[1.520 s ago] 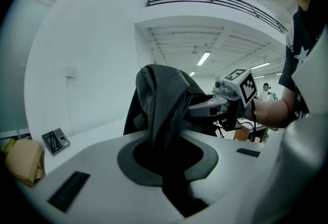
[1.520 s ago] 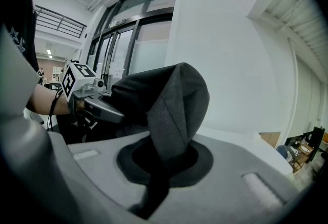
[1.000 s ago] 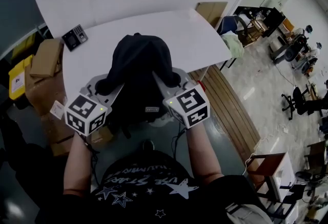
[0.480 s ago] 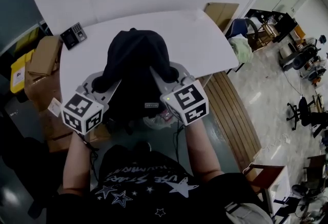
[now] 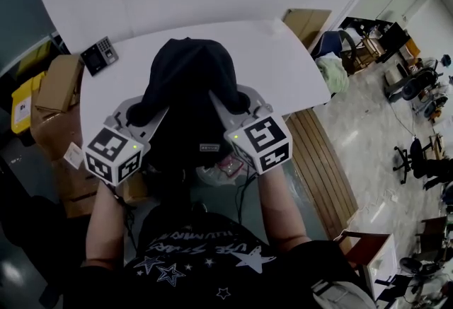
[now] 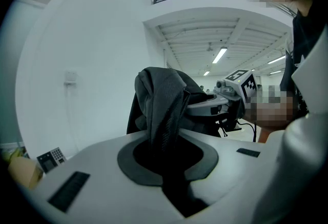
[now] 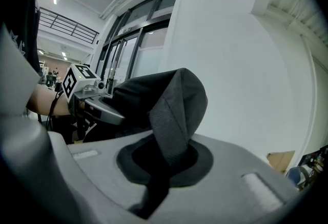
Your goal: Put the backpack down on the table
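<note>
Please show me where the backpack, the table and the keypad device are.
backpack (image 5: 187, 85): head view, its black top.
table (image 5: 283, 60): head view, bare right part.
keypad device (image 5: 99, 54): head view, its middle.

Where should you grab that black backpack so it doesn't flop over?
Probably by its straps, one from the left and one from the right. They are flat, thin bands that pinch easily, while the backpack body is bulky and soft. The left gripper and right gripper each hold one this way.

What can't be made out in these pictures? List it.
- Whether the backpack touches the table: head view, its own bulk hides its underside.
- Buttons on the keypad device: head view, too small.
- What the pale bag holds: head view, mostly covered by the backpack.
</note>
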Action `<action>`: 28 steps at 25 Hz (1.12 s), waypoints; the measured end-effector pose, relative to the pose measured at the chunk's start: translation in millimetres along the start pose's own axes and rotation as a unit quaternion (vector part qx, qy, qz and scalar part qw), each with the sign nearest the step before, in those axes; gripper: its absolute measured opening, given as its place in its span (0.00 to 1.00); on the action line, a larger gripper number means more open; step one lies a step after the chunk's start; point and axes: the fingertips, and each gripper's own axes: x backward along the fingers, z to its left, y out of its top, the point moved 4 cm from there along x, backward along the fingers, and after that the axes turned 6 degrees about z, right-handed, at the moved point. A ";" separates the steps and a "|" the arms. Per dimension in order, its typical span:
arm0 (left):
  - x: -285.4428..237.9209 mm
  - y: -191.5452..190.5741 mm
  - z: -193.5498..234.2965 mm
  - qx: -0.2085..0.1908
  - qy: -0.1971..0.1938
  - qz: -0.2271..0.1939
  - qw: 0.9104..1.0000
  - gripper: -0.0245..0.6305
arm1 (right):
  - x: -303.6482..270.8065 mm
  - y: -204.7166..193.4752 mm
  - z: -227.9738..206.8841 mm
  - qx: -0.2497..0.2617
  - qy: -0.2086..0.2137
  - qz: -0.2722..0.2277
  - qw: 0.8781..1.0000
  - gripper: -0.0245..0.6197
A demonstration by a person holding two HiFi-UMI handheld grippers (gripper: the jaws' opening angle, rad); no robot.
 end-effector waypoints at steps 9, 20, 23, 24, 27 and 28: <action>-39.4 17.0 53.0 0.006 -0.027 -0.018 0.999 0.11 | -41.1 15.8 -42.7 0.006 -0.022 0.003 1.000 0.06; -91.9 51.7 129.5 -0.019 -0.040 -0.043 0.998 0.11 | -100.0 40.5 -107.2 -0.007 -0.052 -0.021 0.998 0.06; -103.9 52.9 147.4 -0.018 -0.046 -0.040 0.998 0.11 | -116.9 41.5 -118.6 -0.010 -0.058 -0.013 0.998 0.06; -108.0 52.4 152.8 -0.017 -0.048 -0.040 0.998 0.11 | -122.4 40.2 -122.0 -0.011 -0.059 -0.007 0.998 0.06; -123.5 50.3 167.8 -0.013 -0.054 -0.039 0.998 0.11 | -138.0 37.9 -134.0 -0.012 -0.064 -0.001 0.998 0.06; -128.2 50.4 172.9 -0.013 -0.055 -0.040 0.998 0.11 | -143.0 38.2 -138.1 -0.012 -0.065 0.000 0.998 0.06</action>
